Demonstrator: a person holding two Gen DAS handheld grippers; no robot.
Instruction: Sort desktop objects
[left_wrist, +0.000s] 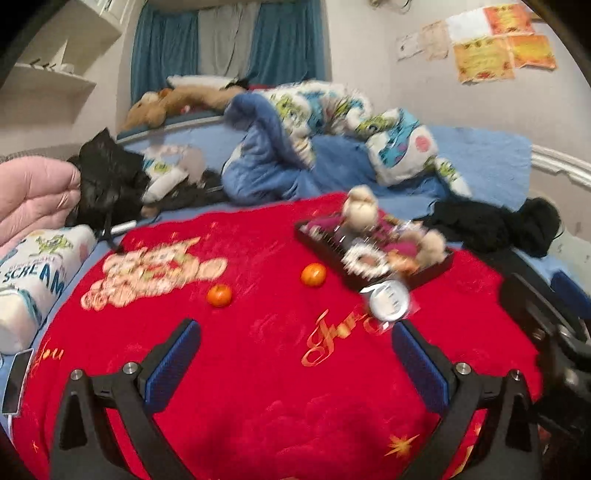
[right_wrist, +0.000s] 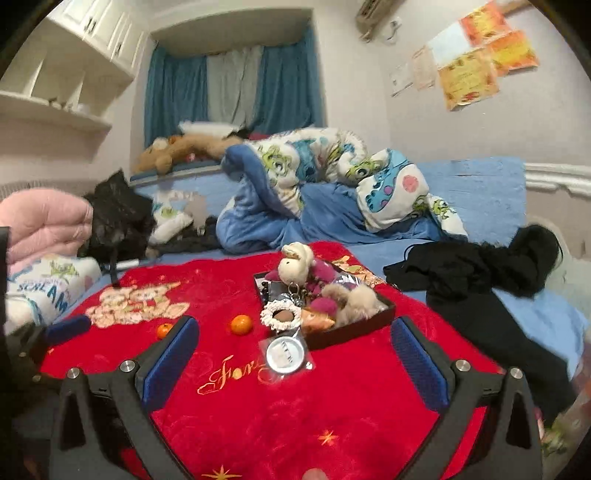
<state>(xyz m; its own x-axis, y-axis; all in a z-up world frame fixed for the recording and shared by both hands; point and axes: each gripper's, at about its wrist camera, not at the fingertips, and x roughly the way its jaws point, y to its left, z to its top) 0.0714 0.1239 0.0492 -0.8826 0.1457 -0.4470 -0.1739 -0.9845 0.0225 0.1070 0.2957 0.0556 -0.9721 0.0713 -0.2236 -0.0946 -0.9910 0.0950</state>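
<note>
A red cloth (right_wrist: 280, 413) with gold lettering covers the work surface, set against a bed strewn with blankets. At the far left lies a folded pink quilt (right_wrist: 48, 225), with a printed pillow (right_wrist: 44, 288) below it. On the cloth's left part sits a patch of pale embroidery (right_wrist: 136, 304). Next come two oranges, well apart: one (left_wrist: 219, 295) nearer the embroidery, the other (left_wrist: 313, 274) just beside a black tray (right_wrist: 351, 328).

The tray holds a heap of small things: a cream plush toy (right_wrist: 297, 264) standing at the back, a white crochet ring (right_wrist: 281, 314) at the front, and furry pompoms (right_wrist: 354, 299) to the right. A round silver tin (right_wrist: 285, 355) in clear wrap lies on the cloth, touching the tray's near edge. Right of the tray, black clothing (right_wrist: 476, 273) sprawls over the blue sheet.

The left gripper (left_wrist: 295, 363) hovers above the cloth with its blue pads (left_wrist: 173, 360) spread wide, holding nothing. The right gripper (right_wrist: 295, 363) is likewise wide open and empty, with the tin and tray lying ahead between its fingers. The left view is blurred.
</note>
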